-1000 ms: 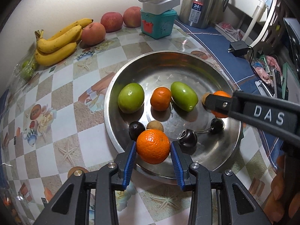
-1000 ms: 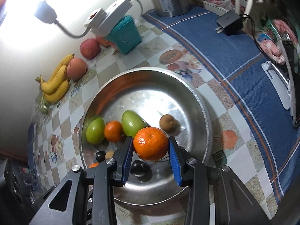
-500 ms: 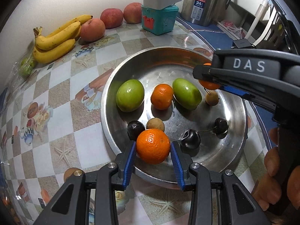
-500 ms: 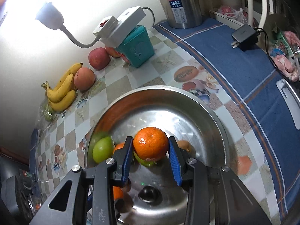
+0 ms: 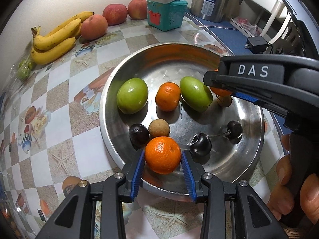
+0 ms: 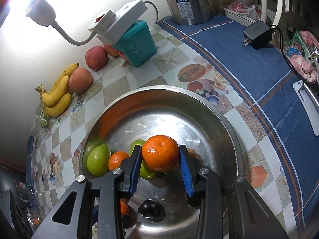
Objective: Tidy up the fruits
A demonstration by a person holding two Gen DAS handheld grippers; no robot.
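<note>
My left gripper (image 5: pixel 162 159) is shut on an orange (image 5: pixel 162 155) just over the near rim of the steel bowl (image 5: pixel 108 131). In the bowl lie two green fruits (image 5: pixel 132 95), a small orange (image 5: pixel 167 96), a brown longan (image 5: pixel 159 128) and three dark cherries (image 5: pixel 200 144). My right gripper (image 6: pixel 160 159) is shut on a second orange (image 6: pixel 160 153), held above the bowl (image 6: pixel 229 127) over a green fruit (image 6: pixel 98 162). From the left wrist view the right gripper (image 5: pixel 214 79) reaches in from the right, and its orange (image 5: pixel 220 91) is mostly hidden.
Bananas (image 5: pixel 55 39), a peach (image 5: pixel 93 26) and two apples (image 5: pixel 115 14) lie by the wall. A teal box (image 5: pixel 165 16) carries a white power strip, with a steel kettle (image 5: pixel 213 0) beside it. A black charger (image 6: pixel 257 33) lies on the blue cloth (image 6: pixel 259 83).
The right gripper with its orange has moved further in over the bowl, toward the green fruit. The left gripper and its orange have stayed in place.
</note>
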